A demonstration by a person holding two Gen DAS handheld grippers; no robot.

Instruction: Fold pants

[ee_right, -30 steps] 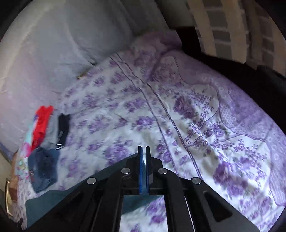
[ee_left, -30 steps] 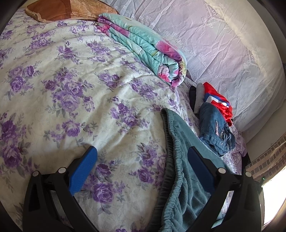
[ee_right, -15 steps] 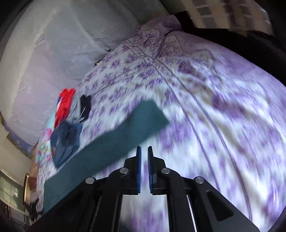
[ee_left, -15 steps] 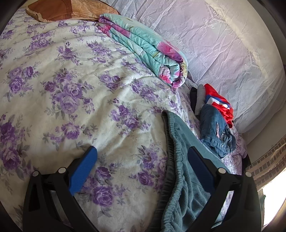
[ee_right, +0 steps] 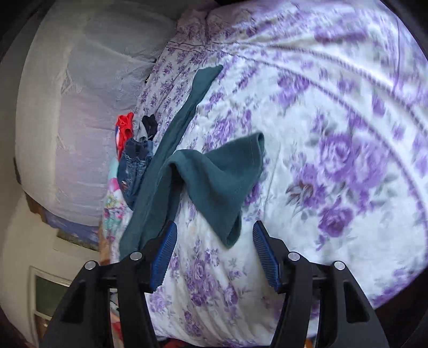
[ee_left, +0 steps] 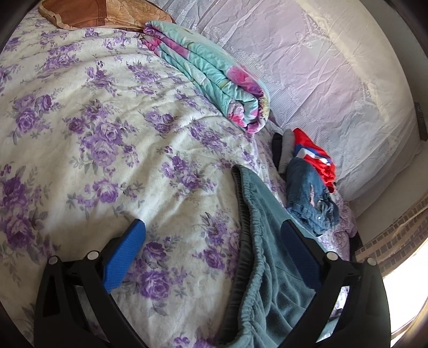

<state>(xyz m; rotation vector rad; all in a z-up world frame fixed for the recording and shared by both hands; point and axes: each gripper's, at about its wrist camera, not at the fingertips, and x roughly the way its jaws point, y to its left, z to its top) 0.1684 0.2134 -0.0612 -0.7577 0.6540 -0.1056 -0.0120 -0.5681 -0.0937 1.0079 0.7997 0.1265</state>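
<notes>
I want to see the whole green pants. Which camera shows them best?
The right wrist view: the teal pants show both legs, one stretched out, one flopped over. The left wrist view shows only their stretchy waistband end beside the jeans.

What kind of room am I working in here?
Most likely a bedroom: the teal pants lie on a bed with a purple-flowered cover, a folded quilt and a brown pillow sit at its far end.
</notes>
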